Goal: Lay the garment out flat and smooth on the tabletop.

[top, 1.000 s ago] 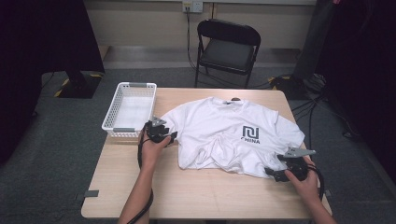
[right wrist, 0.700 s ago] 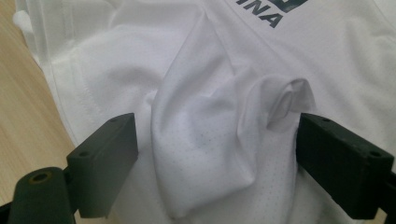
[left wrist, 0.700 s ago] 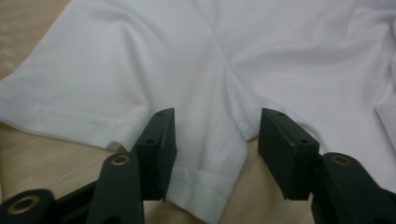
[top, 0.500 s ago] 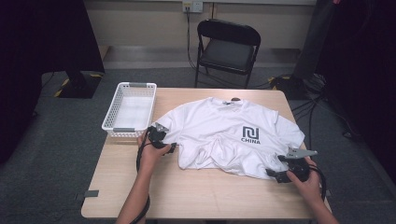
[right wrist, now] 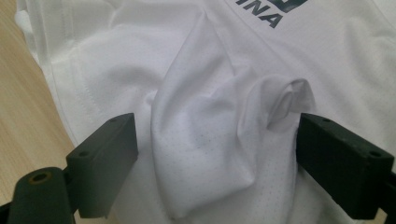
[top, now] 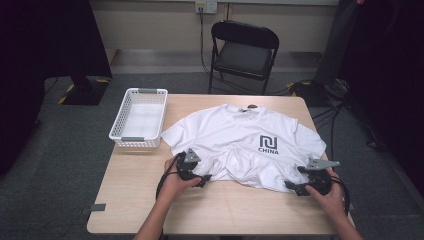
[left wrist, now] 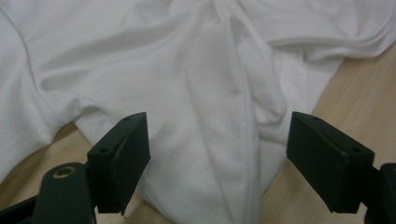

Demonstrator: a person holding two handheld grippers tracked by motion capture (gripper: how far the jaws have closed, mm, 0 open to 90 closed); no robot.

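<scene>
T-shirt (top: pixel 245 142) lies spread on the tabletop (top: pixel 220 210), its near hem bunched. The left hand-held gripper (top: pixel 204 179) has just been opening and, like the right hand-held gripper (top: pixel 295 187), stands wide over loose folds; pinching one layer could drag it crooked.

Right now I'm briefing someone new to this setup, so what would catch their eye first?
The white T-shirt spread across the wooden table, its dark CHINA logo face up and its near hem rumpled. The left hand-held gripper and the right hand-held gripper sit at that hem, jaws open with folds between them. A white basket stands at the table's left.
</scene>
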